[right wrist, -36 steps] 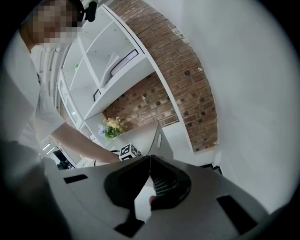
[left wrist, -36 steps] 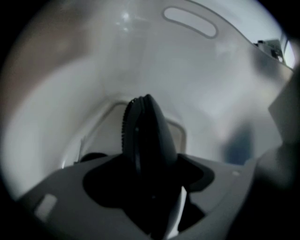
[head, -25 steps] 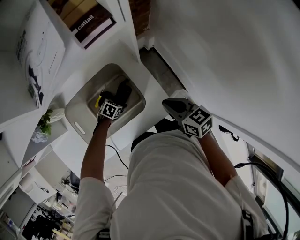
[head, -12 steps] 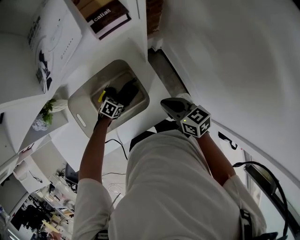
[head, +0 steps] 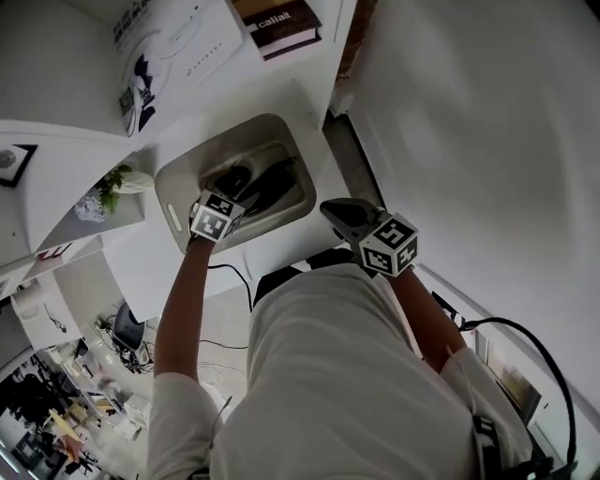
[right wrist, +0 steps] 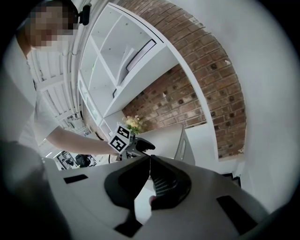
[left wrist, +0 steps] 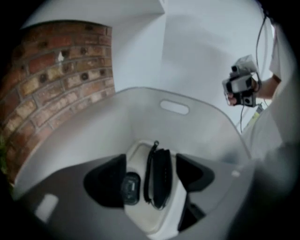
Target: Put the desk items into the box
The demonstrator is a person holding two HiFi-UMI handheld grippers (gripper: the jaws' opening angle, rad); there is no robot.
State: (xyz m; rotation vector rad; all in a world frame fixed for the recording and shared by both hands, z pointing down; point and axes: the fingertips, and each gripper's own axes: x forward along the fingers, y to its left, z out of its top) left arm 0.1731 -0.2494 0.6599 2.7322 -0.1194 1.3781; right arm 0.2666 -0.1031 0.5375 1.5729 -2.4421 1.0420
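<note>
The left tongs (left wrist: 151, 161) hang open over the box (left wrist: 117, 122), where a black pouch (left wrist: 160, 183) lies (probably soft and light, best pinched mid-body); the right tongs (right wrist: 150, 161) are closed and empty.

Box (head: 246, 125) is sitting on the desk (head: 281, 258), ahead of the person. Two items are lying on the box floor: a long pouch (left wrist: 159, 178) and, just beside it on its left in the left gripper view, a small rounded item (left wrist: 130, 188). Left gripper (left wrist: 151, 164) is hanging over the box's near rim, above both items. Right gripper (head: 336, 208) is sitting outside the box, to its right, near its corner. Behind the box a book (head: 278, 21) is lying, with a carton (head: 173, 47) to its left. A plant (head: 111, 187) is standing left of the box.
</note>
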